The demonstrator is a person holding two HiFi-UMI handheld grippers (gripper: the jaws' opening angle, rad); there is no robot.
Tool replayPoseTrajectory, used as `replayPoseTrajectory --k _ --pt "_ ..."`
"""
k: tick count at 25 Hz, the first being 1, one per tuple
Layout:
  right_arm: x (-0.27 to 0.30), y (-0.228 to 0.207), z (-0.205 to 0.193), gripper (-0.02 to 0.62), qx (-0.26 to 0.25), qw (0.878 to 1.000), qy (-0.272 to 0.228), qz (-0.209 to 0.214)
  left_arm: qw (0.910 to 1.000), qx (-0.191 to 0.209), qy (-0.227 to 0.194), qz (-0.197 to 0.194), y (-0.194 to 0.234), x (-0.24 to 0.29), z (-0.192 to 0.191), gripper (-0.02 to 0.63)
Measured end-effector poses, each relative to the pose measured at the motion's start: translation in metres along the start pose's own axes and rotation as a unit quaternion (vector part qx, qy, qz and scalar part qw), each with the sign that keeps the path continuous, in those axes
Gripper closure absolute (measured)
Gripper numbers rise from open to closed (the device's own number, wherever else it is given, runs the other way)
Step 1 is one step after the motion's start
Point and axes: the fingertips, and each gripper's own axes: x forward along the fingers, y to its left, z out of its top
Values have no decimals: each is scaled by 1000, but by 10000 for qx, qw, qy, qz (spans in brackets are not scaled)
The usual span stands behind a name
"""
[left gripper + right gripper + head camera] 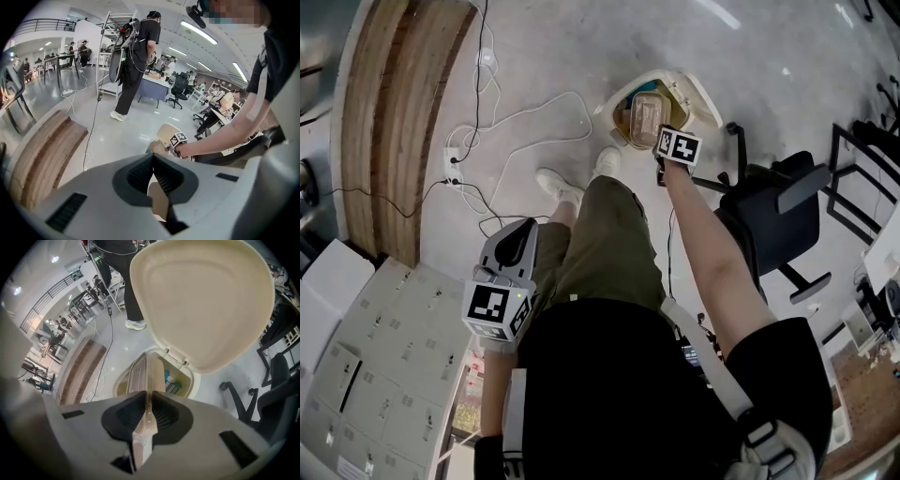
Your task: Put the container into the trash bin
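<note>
- While the right gripper (149,414) points steeply down, its jaws are clamped on the thin rim of a clear plastic container (140,373), with the pads pressing on both sides of that edge.
- The container hangs edge-on from the jaws and stretches straight ahead of them, its far end towards the mouth of the trash bin (123,383).
- In the head view the container (645,117) sits just beyond the right gripper (664,141) and lies within the outline of the trash bin (615,105). Whether it touches the rim cannot be told.
- The bin's cream lid (201,301) stands open, rising beyond and above the jaws, hinged at the far side of the opening.
- Some green and blue rubbish (172,380) shows inside the bin, just right of the container as the gripper sees it.
- The left gripper (152,164) is closed with nothing between its jaws, their tips meeting.
- In the head view the left gripper (517,246) hangs beside the person's left thigh, well apart from the container and the bin.
- An office chair (773,216) stands just right of the right arm, and the person's shoes (558,183) are near the bin's near side.
</note>
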Motion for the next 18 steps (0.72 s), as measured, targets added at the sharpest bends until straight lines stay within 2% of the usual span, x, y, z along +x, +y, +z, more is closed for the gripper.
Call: replayPoseTrajectory --k 18 --pt "42 -3 -7 537 440 9990 62 -19 9994 -206 243 102 11 -4 -33 597"
